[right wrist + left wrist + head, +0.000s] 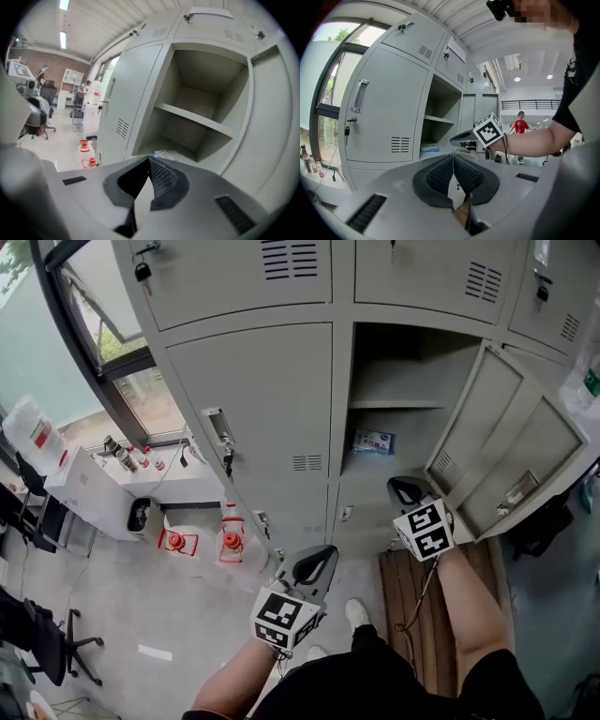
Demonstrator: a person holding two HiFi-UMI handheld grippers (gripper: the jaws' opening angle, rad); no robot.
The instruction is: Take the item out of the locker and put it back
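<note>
The grey locker (403, 390) stands with its door (506, 460) swung open to the right. A small blue-and-white packet (373, 441) lies on the floor of the open compartment, under the shelf (197, 119). It also shows as a flat packet (429, 149) in the left gripper view, and its edge (164, 154) peeks over the jaws in the right gripper view. My right gripper (405, 491) is held in front of the opening, below the packet and apart from it, shut on nothing. My left gripper (314, 563) hangs lower and further left, jaws together and empty.
Closed locker doors with handles (217, 427) fill the left side. Two red-and-white objects (230, 540) stand on the floor by the lockers. A white table with bottles (122, 460) sits under the window. An office chair (56, 643) is at far left, a wooden board (412, 606) under the open door.
</note>
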